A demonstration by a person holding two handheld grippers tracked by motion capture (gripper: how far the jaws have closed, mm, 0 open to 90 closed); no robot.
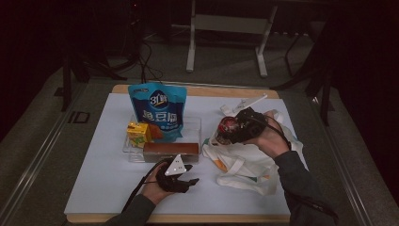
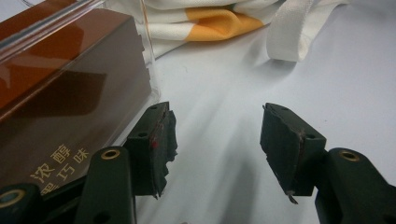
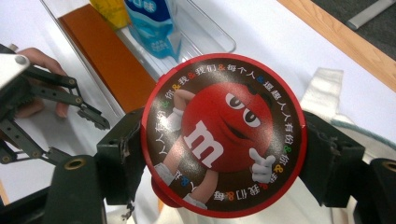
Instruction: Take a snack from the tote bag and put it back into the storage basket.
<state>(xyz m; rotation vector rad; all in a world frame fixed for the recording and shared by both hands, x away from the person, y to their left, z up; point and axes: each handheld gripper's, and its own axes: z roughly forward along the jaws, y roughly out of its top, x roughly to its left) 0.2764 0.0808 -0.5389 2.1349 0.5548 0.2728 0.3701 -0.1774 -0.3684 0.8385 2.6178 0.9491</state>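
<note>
My right gripper is shut on a round red-rimmed M&M's tin, one pad on each side of its edge. From the high view the tin hangs just above a white tote bag at the right of the mat. My left gripper rests near the front of the mat, jaws pointing right. Its jaws stand open with bare mat between them. A brown chocolate box lies right beside its left fingertip.
A clear tray at mid-table holds a blue standing pouch, a yellow drink carton and the brown box. The tote bag's strap lies ahead of the left gripper. The wooden table edge runs behind.
</note>
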